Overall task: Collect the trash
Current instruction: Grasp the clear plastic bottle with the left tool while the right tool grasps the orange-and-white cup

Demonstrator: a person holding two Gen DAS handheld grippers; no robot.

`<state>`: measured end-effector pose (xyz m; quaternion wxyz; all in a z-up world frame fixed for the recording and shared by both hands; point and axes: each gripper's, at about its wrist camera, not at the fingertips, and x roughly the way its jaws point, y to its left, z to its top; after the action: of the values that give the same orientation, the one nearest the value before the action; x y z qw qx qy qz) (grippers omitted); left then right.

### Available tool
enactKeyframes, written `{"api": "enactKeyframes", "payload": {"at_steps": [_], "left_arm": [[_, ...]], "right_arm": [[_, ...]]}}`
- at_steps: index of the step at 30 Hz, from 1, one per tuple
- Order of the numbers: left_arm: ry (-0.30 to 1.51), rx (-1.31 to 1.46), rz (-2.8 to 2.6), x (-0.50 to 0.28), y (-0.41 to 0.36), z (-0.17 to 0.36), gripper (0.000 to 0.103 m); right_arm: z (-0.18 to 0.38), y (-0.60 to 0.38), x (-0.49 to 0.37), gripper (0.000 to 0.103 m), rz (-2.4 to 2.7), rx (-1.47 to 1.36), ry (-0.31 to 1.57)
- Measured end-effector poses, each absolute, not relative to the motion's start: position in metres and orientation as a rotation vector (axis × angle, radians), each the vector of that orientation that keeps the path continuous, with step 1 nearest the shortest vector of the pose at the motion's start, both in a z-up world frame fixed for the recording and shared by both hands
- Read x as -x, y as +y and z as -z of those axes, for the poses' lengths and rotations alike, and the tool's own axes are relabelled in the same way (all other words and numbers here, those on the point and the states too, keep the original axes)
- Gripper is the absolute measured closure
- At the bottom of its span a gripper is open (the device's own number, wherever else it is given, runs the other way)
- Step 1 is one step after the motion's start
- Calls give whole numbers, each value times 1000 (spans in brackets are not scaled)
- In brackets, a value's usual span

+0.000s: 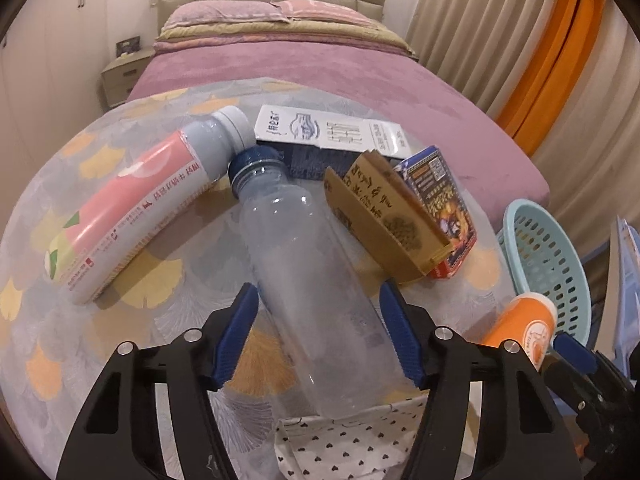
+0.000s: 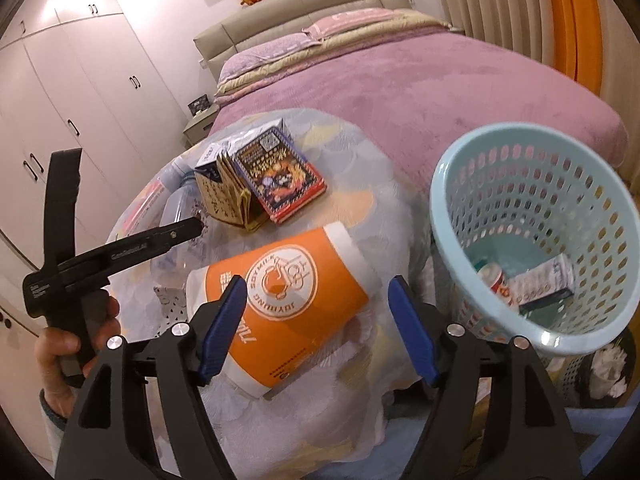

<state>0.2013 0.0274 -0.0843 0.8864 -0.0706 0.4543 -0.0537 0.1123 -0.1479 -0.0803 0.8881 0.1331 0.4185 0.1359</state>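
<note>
A clear plastic bottle [image 1: 312, 280] with a blue cap lies on the round table [image 1: 132, 312], its lower half between the open jaws of my left gripper [image 1: 320, 308]. A pink-labelled bottle [image 1: 132, 208], a white-and-blue carton [image 1: 332, 136], a brown cardboard piece [image 1: 384, 216] and a colourful box [image 1: 444, 196] lie beyond it. My right gripper [image 2: 316, 300] is open around an orange soy milk cup [image 2: 288, 300] lying on the table [image 2: 360, 200]. The light blue basket [image 2: 532, 240] stands to the right with a few items inside.
A bed with a purple cover [image 2: 440, 88] lies behind the table. White wardrobes [image 2: 60, 100] line the left wall, and curtains [image 1: 520, 40] hang on the right. A spotted cloth [image 1: 340, 448] hangs at the table's near edge. The left gripper's handle and a hand [image 2: 72, 344] show in the right wrist view.
</note>
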Motion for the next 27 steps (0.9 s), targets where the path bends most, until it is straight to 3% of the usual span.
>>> {"api": "enactKeyframes", "payload": {"at_steps": [13, 27], "left_arm": [[915, 179, 155, -183, 41, 84, 52], [924, 170, 169, -182, 49, 86, 52]], "right_arm": [[98, -126, -127, 32, -349, -304, 934], [109, -111, -168, 32, -393, -408, 977]]}}
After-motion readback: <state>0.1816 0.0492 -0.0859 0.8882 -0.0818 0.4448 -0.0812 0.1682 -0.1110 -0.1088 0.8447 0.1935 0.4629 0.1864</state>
